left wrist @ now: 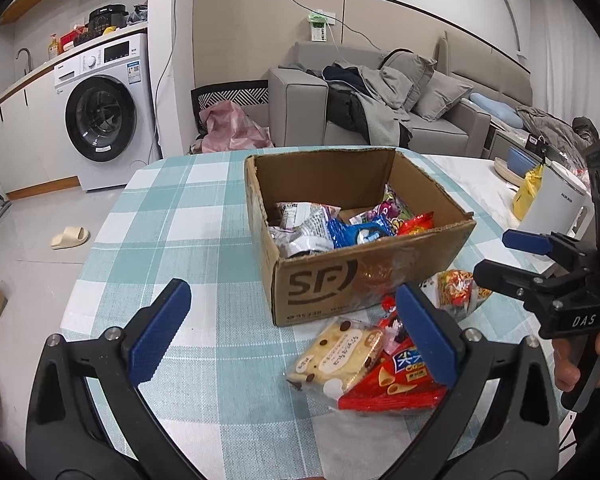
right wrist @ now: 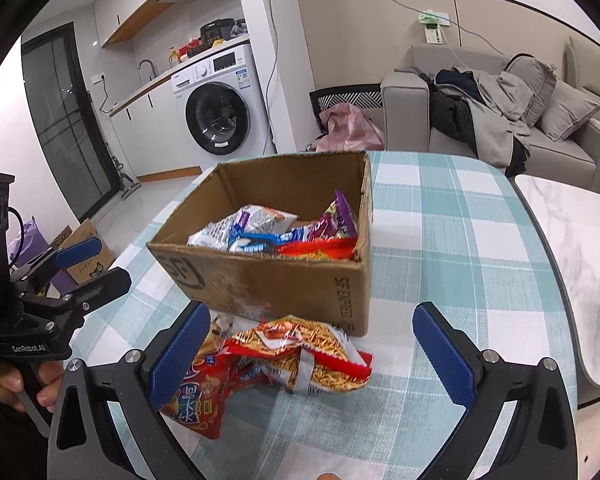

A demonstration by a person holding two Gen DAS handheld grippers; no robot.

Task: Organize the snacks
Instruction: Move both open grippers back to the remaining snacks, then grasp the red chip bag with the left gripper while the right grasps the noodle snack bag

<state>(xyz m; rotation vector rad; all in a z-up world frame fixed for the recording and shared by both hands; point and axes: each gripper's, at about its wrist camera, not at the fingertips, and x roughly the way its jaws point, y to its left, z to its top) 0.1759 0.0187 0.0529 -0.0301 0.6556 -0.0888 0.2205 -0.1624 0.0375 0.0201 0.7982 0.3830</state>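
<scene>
my right hand-held gripper (right wrist: 312,354) is spread wide and holds nothing, a noodle snack bag (right wrist: 304,354) lying on the worktop (right wrist: 440,240) between its pads. my left hand-held gripper (left wrist: 292,336) is spread too, empty, a cookie pack (left wrist: 338,356) ahead of it. beyond both sits the cardboard box (right wrist: 284,284) of snacks.

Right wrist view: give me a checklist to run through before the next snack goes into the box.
1. Right gripper open: ok, fingers spread wide, nothing pressed.
2. Noodle-snack packet between its fingers: ok, lying on the checked tablecloth.
3. Cardboard box open with room inside: ok, snacks cover only the bottom.
4. Left gripper empty: ok, open beside the biscuit packet.
5. Red chip bag clear of the noodle packet: not ok, they overlap.
</scene>
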